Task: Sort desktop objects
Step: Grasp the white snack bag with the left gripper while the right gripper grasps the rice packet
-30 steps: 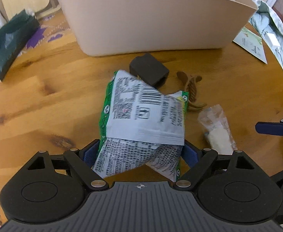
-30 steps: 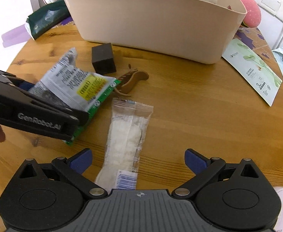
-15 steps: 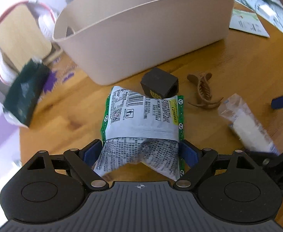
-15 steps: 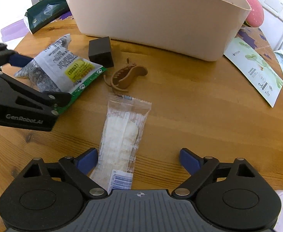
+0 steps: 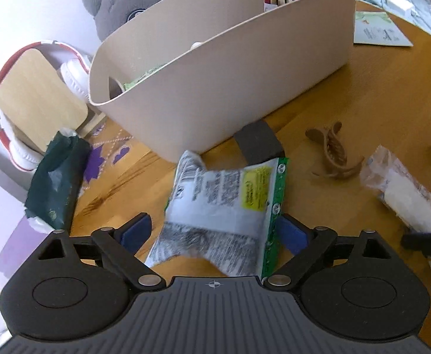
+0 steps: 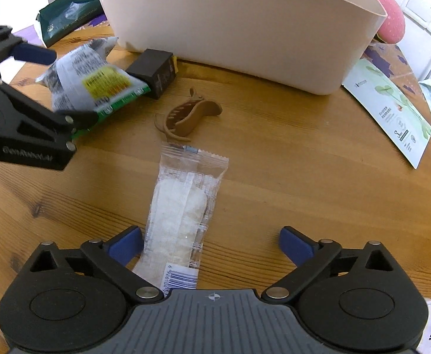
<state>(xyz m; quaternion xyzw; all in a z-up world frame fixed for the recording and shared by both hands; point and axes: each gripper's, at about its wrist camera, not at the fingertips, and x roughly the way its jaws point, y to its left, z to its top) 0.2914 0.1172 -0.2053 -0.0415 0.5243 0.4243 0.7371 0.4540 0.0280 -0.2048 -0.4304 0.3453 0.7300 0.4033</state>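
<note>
Our left gripper [image 5: 214, 231] pinches the snack packet [image 5: 225, 206] by its crinkled lower end, lifted off the tabletop [image 6: 274, 153] just before the beige bin [image 5: 230, 67]. The thin foil could slip or snag the bin's rim. Our right gripper [image 6: 211, 243] hangs spread open over the clear wrapped packet [image 6: 183, 203], which might skid when pinched.

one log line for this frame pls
left gripper: shut on snack packet, lifted near beige bin | right gripper: open over clear wrapped bar | hair claw: on table
</note>
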